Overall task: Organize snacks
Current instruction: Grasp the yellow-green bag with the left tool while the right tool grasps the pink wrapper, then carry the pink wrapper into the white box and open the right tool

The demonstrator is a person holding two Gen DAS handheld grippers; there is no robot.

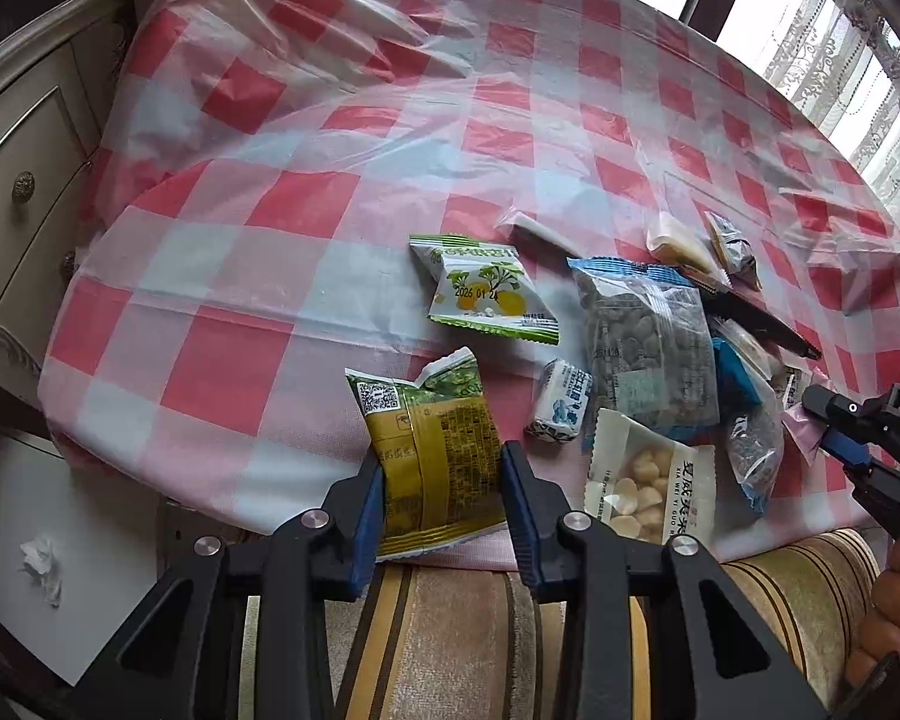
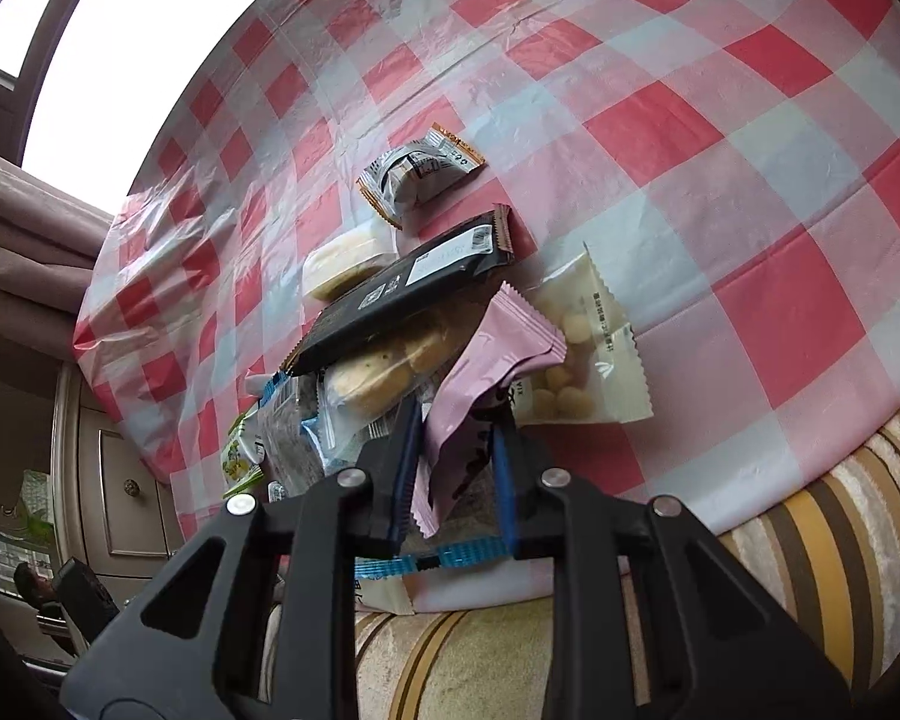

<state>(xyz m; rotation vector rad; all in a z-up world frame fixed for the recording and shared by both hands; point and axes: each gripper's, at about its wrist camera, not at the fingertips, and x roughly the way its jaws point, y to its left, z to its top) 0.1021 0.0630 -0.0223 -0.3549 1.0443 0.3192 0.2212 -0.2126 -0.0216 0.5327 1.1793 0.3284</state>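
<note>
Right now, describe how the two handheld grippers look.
Both the left gripper and right gripper have matte black angular frames with triangular cut-outs, round silver pivot bolts and ribbed blue pads lining the jaws. No cables or sleeves show.

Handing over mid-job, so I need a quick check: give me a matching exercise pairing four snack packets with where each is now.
Packets:
1. yellow-green packet
2. pink packet
3. black bar
4. green-and-white citrus packet

Places:
A. lying alone on the cloth
B. in the right gripper jaws
C. on top of the pile
D. in the left gripper jaws

Pairs: 1-D, 2-B, 3-C, 4-A
</note>
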